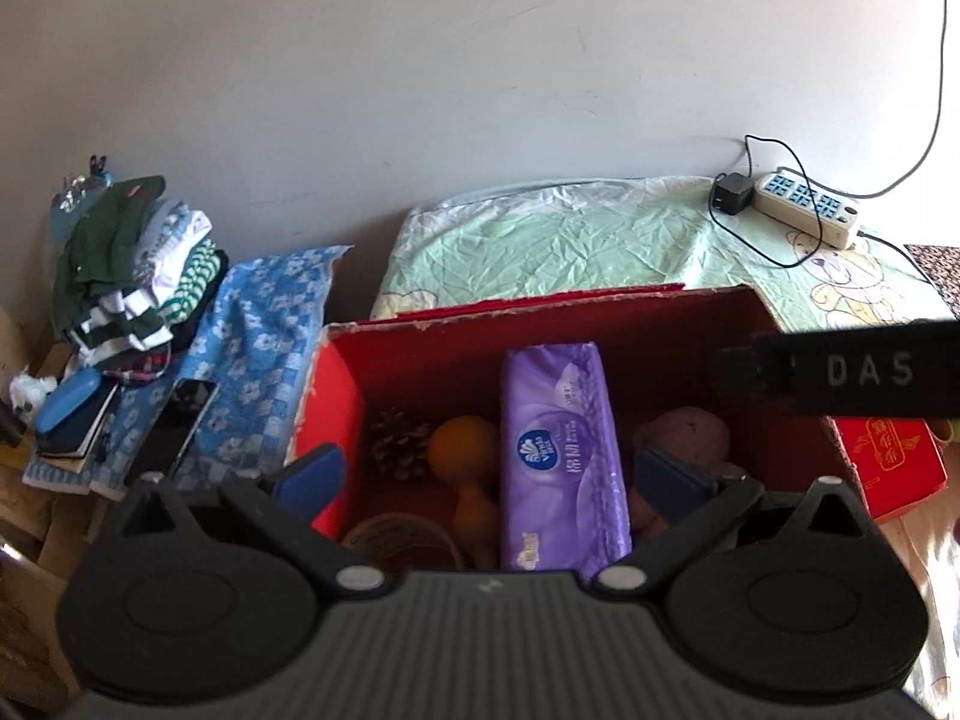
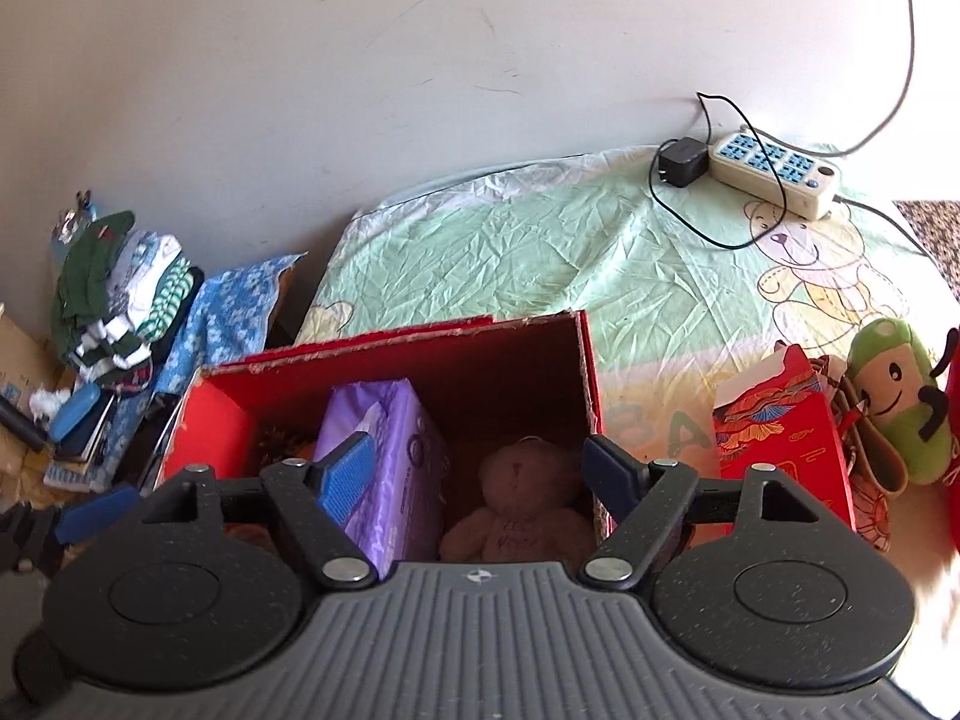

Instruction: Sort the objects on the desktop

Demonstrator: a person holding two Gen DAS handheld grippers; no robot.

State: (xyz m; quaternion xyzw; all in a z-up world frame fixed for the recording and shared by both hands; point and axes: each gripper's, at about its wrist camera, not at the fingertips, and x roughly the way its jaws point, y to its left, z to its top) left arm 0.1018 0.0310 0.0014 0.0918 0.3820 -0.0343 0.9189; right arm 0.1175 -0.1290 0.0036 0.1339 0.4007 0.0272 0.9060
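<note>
A red open box [image 1: 336, 384] [image 2: 591, 384] stands on the green sheet. In it lie a purple tissue pack [image 1: 561, 456] [image 2: 396, 456], a pine cone [image 1: 396, 444], an orange gourd [image 1: 465, 456], a tape roll [image 1: 402, 540] and a brown teddy bear [image 2: 519, 510] [image 1: 684, 438]. My left gripper [image 1: 489, 477] is open and empty above the box. My right gripper [image 2: 474, 468] is open and empty above the bear, and its side shows in the left wrist view [image 1: 840, 372]. A green plush toy [image 2: 900, 402] and a red gift bag [image 2: 780, 438] lie right of the box.
A power strip [image 2: 774, 171] with a black adapter [image 2: 681, 162] and cables sits at the back right. A pile of folded clothes [image 1: 132, 264], a blue floral cloth [image 1: 264, 348], a blue case [image 1: 69, 402] and a phone [image 1: 183, 414] lie left. A red packet [image 1: 888, 462] lies right.
</note>
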